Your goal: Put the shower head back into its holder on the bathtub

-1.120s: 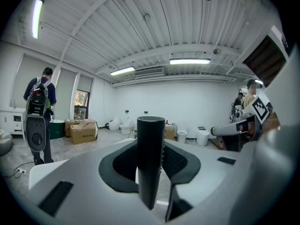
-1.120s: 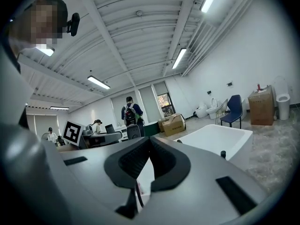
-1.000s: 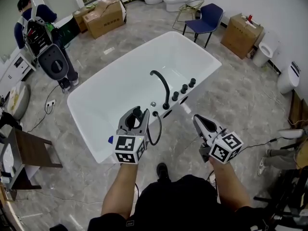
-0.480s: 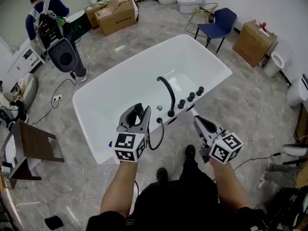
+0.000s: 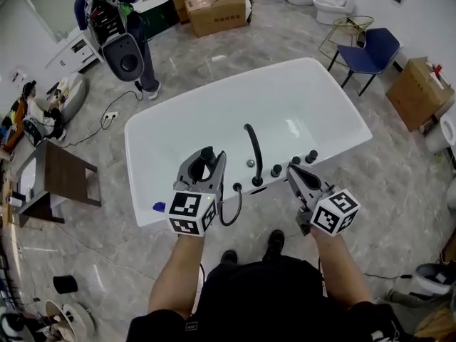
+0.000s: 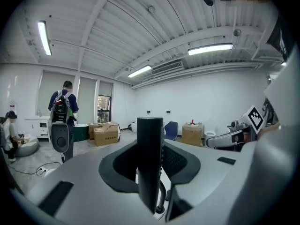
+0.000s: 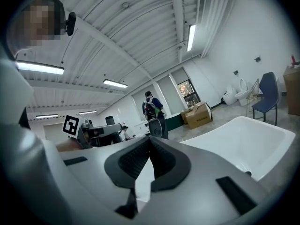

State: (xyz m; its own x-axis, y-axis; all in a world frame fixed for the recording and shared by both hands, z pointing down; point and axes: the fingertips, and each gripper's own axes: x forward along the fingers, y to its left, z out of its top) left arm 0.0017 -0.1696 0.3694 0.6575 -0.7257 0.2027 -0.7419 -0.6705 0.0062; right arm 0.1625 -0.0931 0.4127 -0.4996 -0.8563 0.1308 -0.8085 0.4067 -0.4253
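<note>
The black shower head (image 5: 206,165) stands upright between the jaws of my left gripper (image 5: 206,155), which is shut on its handle (image 6: 150,158). Its black hose (image 5: 232,206) loops down to the near rim of the white bathtub (image 5: 171,120). A curved black spout (image 5: 251,152) and several black knobs (image 5: 294,162) line that rim. My right gripper (image 5: 293,172) hovers over the rim by the knobs, to the right of the left one. It is shut and empty, with its pads meeting at the tip (image 7: 150,142).
A person with a backpack (image 5: 114,20) stands beyond the tub's far left corner. Cardboard boxes (image 5: 217,6) and toilets (image 5: 333,2) sit at the back, with a blue chair (image 5: 374,48) and another box (image 5: 417,91) at right. A wooden table (image 5: 60,184) stands at left.
Both grippers have come up to the tub's near rim, and the tub now fills the middle of the head view. The left still grips the shower head; the right stays shut.
</note>
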